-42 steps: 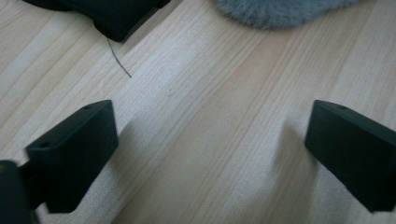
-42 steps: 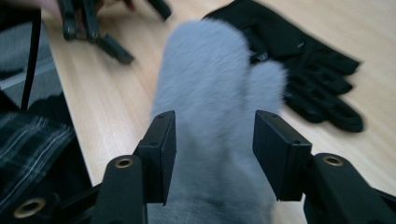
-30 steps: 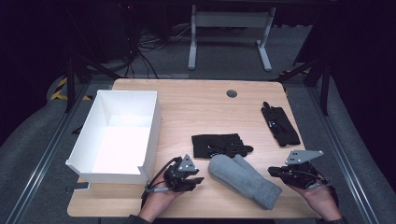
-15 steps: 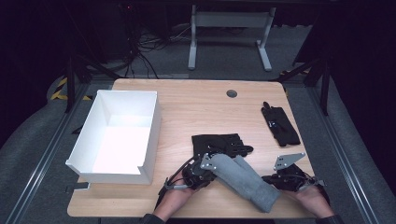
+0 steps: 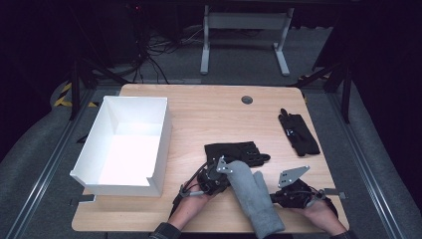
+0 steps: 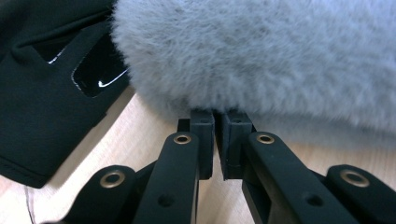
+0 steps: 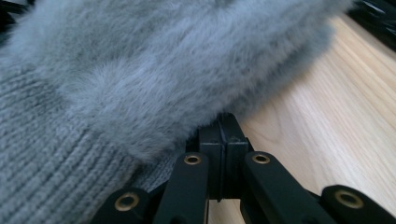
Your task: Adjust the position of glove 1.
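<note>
With the left hand-held gripper (image 6: pixel 217 122) nipping only the fluffy far edge of the grey woolly mitten (image 5: pixel 254 196) at the desk's (image 5: pixel 209 112) near edge, and the right hand-held gripper (image 7: pixel 223 135) closed beside its thumb, the fur could slip free on lifting.

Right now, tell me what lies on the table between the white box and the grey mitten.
In the high view, bare wood and the left gripper lie between the white box and the grey mitten. The left gripper view shows its jaws nearly shut at the mitten's fuzzy edge.
</note>
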Tool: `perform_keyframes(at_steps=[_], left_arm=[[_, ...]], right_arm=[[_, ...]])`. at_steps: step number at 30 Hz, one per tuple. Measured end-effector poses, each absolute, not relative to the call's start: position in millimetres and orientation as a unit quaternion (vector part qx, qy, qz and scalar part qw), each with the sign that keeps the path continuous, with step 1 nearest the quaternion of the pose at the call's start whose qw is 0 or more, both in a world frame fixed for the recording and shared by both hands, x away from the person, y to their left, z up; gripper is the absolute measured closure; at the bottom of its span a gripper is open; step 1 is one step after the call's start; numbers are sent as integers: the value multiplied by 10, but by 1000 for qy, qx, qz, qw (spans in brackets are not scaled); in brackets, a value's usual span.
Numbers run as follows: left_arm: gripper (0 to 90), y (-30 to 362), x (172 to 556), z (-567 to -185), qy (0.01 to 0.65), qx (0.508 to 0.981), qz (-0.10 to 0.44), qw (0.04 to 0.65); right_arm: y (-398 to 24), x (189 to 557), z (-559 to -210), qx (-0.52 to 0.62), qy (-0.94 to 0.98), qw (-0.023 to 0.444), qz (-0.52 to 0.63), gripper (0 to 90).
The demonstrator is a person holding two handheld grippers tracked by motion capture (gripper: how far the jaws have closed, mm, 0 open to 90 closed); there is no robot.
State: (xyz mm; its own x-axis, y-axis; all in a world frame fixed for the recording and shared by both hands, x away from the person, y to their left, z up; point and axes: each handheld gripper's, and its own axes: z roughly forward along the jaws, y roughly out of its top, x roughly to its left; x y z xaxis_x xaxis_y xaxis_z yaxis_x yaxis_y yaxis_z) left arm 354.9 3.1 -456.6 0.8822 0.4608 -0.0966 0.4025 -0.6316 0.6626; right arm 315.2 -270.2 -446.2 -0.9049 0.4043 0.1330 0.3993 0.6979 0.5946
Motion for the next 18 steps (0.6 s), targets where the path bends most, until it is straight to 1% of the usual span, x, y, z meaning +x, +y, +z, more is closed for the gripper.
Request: perform_keyframes(at_steps=[10,18], left_arm=[[866,-53,3689,-4526,242,899,33,365],[875,-119,3796,-4512,238,897,26,371]], right_arm=[[-2489,3139,-4484,192,923,-19,332,900],[-2348,3129,-4494,181,924,-19,337,900]])
